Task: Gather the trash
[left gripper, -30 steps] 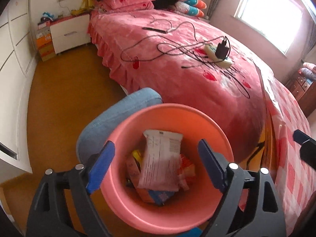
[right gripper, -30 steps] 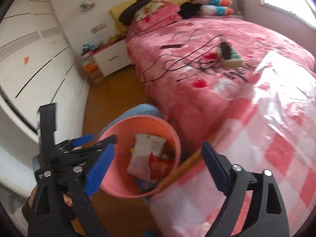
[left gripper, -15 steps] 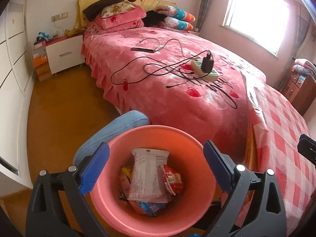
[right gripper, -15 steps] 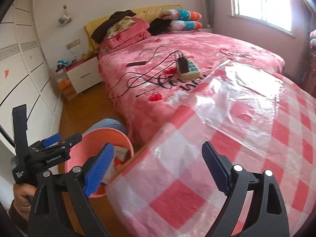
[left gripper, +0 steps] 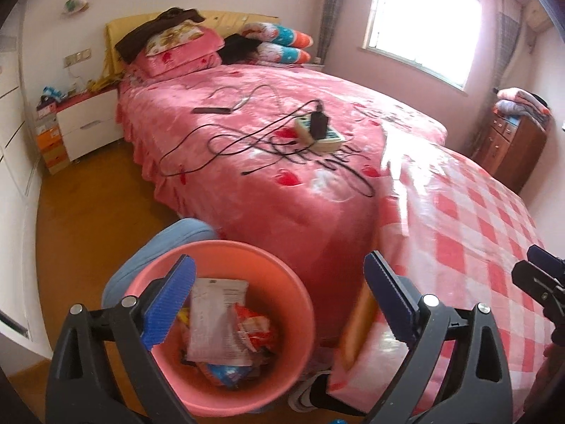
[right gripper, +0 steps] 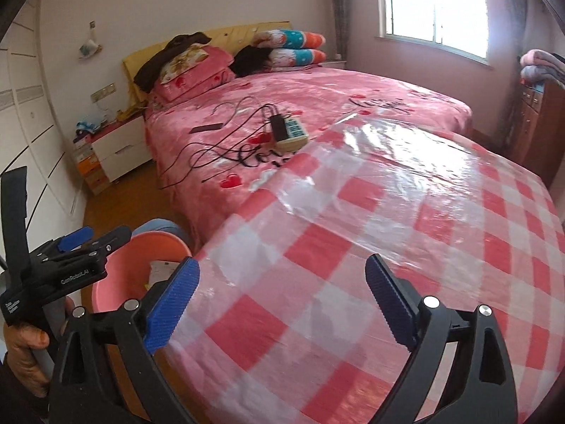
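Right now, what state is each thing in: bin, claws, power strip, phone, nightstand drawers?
Bin: upright on the floor, trash inside, no lid.
Left claw: open, empty, above the bin.
Right claw: jaws opening, nothing between them, over the checked table.
Power strip: on the bed, charger plugged in.
Phone: flat on the bed.
Nightstand drawers: shut.
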Available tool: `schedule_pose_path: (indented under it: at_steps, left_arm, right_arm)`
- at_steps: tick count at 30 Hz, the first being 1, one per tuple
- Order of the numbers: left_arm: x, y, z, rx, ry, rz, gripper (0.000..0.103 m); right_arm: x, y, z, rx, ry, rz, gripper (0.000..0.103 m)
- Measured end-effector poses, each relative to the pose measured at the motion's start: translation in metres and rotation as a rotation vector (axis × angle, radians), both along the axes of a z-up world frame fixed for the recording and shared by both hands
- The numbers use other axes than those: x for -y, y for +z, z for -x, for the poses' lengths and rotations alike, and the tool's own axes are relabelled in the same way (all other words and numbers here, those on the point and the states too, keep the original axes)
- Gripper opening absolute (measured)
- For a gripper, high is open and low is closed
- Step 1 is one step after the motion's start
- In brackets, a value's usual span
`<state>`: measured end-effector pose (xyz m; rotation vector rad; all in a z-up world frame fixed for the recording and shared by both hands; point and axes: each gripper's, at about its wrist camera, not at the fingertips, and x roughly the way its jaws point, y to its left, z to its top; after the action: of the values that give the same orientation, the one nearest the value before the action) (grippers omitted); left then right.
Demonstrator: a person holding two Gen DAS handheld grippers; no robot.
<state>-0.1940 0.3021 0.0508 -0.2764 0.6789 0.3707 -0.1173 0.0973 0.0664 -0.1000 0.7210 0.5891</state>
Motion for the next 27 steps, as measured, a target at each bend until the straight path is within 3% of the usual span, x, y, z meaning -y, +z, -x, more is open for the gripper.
schedule_pose_path:
  at_steps: [9, 27]
  left_arm:
    - [0.053, 0.017, -0.016, 0.024, -0.118, -0.008, 0.097]
    - [0.167, 0.052, -0.038, 0.080, -0.340, -0.105, 0.097]
  right_arm:
    - [0.050, 0.013, 0.012, 0.059, -0.095, 0.011, 0.094]
    - [0.150, 0.028, 0.041, 0.113, -0.326, 0.013, 0.094]
